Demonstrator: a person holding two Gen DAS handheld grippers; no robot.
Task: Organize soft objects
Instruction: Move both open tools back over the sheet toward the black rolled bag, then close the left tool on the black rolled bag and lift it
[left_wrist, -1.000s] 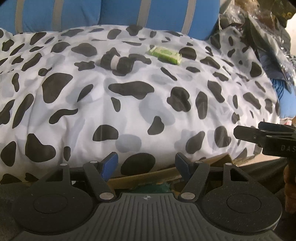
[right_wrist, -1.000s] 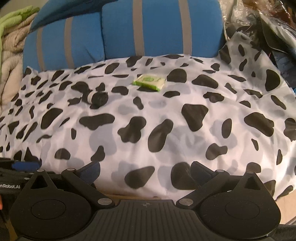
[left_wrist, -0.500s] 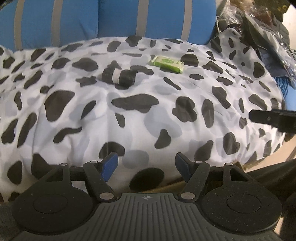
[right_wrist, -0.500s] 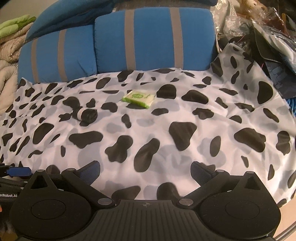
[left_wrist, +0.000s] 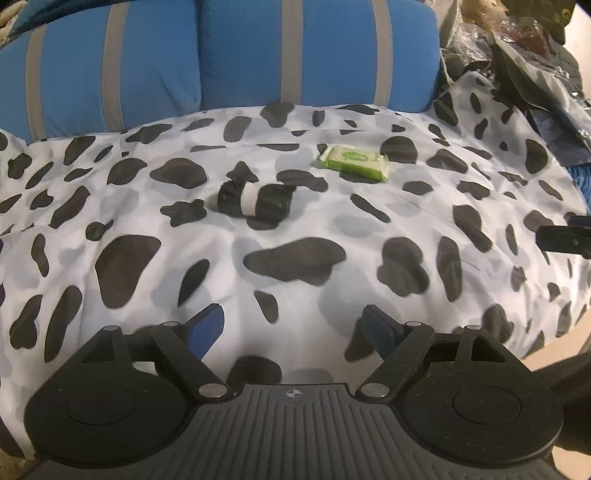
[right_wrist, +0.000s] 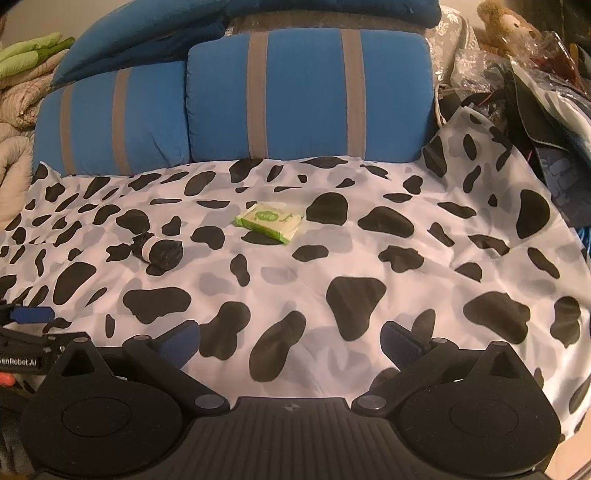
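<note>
I am spreading the jaws of my left gripper (left_wrist: 293, 325) with nothing between them, my right gripper (right_wrist: 290, 338) hanging wide and empty, and steering low toward the black roll (left_wrist: 253, 199) beside the green packet (left_wrist: 352, 161) on the spotted sheet (left_wrist: 406, 221).

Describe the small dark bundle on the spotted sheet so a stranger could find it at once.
Start at the blue striped cushions, then drop to the cow-print sheet before them. Left of the green tissue pack lies a black rolled bundle, the only dark shape that stands raised, with a white band around it.
</note>
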